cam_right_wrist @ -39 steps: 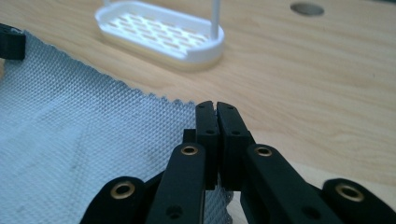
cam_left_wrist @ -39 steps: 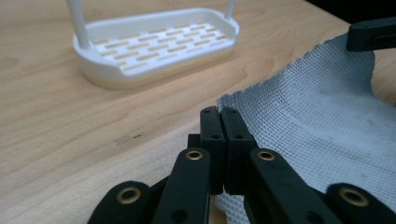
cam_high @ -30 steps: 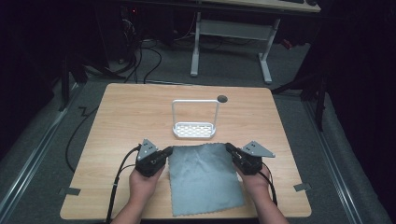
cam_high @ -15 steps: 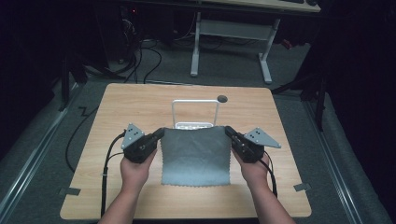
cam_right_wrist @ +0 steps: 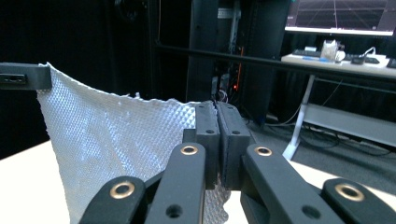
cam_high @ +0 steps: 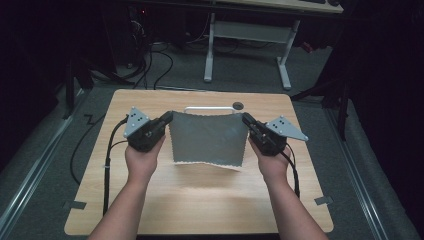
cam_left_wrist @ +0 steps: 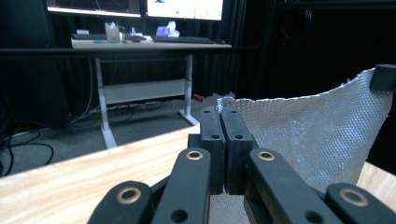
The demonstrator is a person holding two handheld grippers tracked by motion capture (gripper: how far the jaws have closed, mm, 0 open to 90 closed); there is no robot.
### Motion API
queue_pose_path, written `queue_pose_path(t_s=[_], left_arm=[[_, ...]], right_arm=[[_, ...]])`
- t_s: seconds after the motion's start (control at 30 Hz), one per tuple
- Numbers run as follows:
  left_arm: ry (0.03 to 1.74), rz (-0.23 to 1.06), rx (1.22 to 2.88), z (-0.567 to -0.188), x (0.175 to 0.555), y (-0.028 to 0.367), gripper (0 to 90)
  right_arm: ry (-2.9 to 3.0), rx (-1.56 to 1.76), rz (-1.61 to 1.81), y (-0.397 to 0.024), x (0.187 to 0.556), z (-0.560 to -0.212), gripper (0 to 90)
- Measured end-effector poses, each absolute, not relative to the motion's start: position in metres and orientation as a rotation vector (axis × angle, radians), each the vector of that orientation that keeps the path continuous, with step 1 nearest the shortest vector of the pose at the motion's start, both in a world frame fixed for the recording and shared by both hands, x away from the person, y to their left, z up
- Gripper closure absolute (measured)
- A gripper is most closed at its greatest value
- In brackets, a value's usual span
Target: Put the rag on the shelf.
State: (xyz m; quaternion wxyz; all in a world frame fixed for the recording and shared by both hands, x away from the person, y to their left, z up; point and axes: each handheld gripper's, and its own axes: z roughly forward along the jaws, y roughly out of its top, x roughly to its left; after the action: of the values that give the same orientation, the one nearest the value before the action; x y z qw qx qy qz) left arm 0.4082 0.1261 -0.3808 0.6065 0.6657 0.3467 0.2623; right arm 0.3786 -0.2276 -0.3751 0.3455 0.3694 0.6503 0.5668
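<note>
Grey cloth [cam_high: 207, 139] hangs spread between the two hand-held grippers in the high view, its top corners pinched and its lower edge loose above the wooden table [cam_high: 200, 200]. Left hand-held gripper [cam_high: 167, 119] takes the top left corner, right hand-held gripper [cam_high: 246, 119] the top right. The hands are well apart, so the top edge runs nearly taut; judged purpose: to open the cloth flat and free of folds. A white wire rack [cam_high: 210, 108] stands behind the cloth, mostly hidden by it.

Left gripper view: left hand-held gripper [cam_left_wrist: 225, 114] has its jaws pressed together on the cloth [cam_left_wrist: 317, 135] corner, a small tuft of weave showing above the tips. The sheet runs off rightward to the other gripper's jaw tip at the frame edge. Holding at the very corner leaves the whole sheet free to hang.

Right gripper view: right hand-held gripper [cam_right_wrist: 217, 108] is likewise clamped tight on its corner. The cloth [cam_right_wrist: 116, 149] sags slightly along its top edge toward the far jaw at left, so tension is judged light, not a hard stretch.
</note>
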Motion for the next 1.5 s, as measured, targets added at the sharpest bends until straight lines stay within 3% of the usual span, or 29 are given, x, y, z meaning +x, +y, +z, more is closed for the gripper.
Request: queue_pose_path(t_s=[0.9, 1.3, 1.5], left_arm=[[0.790, 0.683, 1.530, -0.344, 0.493, 0.118, 89.6], [0.850, 0.689, 1.554, -0.355, 0.529, 0.111, 89.6], [0.896, 0.649, 1.649, -0.376, 0.543, 0.108, 89.6]], right_arm=[[1.633, 0.971, 1.468, -0.228, 0.454, -0.338, 88.8], [1.656, 0.984, 1.373, -0.223, 0.494, -0.337, 88.9], [1.707, 1.050, 1.317, -0.224, 0.515, -0.356, 89.0]])
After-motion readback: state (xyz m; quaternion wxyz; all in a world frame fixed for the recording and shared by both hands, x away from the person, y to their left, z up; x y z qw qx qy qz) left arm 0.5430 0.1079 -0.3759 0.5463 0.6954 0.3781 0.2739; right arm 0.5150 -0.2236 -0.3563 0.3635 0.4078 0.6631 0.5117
